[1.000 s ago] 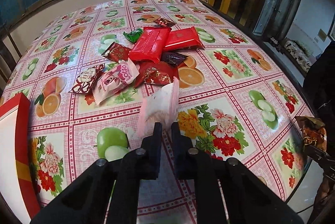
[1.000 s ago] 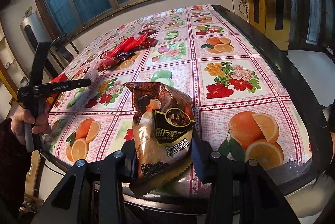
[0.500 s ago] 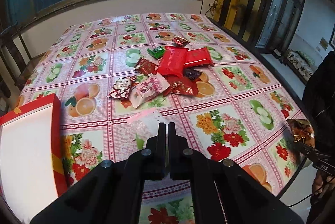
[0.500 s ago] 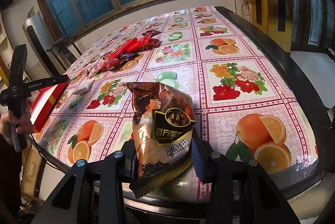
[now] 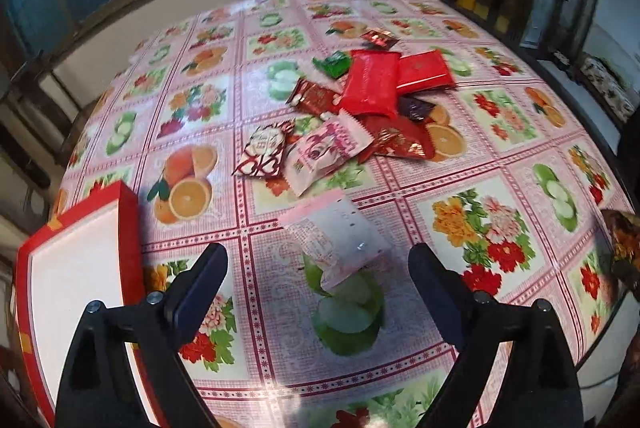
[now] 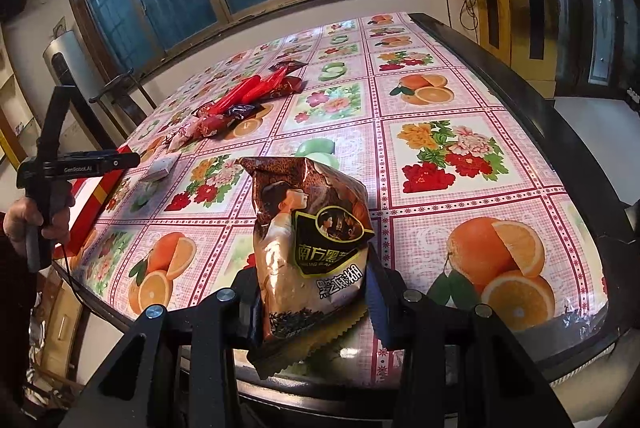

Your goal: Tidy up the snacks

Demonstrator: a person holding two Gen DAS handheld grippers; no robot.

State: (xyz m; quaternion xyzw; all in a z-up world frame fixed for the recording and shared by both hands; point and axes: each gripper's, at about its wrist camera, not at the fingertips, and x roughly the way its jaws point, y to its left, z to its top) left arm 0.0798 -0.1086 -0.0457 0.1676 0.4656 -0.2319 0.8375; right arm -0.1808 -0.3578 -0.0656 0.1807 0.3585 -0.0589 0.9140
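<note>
1. Left hand-held gripper gapes wide, empty; the pink sachet lies on the worktop mid-frame, between its fingers, long axis slanting upper-left to lower-right.
2. Right hand-held gripper clamps a brown packet, lower centre.

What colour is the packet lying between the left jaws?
White with pink edging, the packet shows best in the left wrist view.

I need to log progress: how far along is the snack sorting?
Early. The red box looks empty. The open left gripper hangs over a white packet on the table; the right gripper holds a brown bag. The snack pile is unsorted.
</note>
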